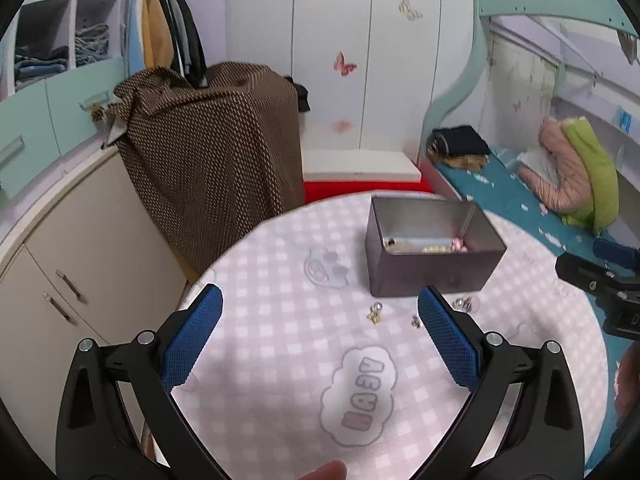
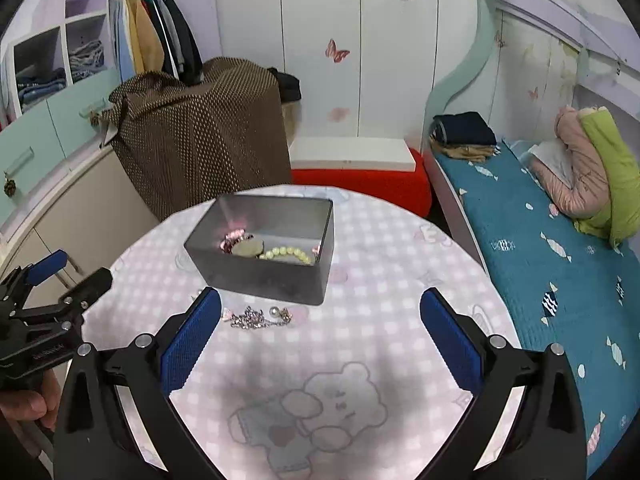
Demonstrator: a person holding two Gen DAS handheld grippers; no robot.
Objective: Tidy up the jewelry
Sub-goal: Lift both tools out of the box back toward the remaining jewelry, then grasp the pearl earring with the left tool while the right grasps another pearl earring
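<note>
Jewelry (image 2: 258,317) loose on table (image 2: 360,340), beside metal box (image 2: 264,276), hand-held grippers spread

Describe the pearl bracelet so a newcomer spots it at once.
Find the round table with the pink checked cloth, then the grey tin on it. Inside the tin, against its near wall, lies the bracelet: a curved string of pale yellow-green beads, beside a round flat disc and a pink piece.

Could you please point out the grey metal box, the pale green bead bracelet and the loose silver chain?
Grey metal box (image 2: 264,280), right wrist view, front wall.
Pale green bead bracelet (image 2: 286,254), right wrist view, bead strand.
Loose silver chain (image 2: 256,320), right wrist view, its middle.
</note>
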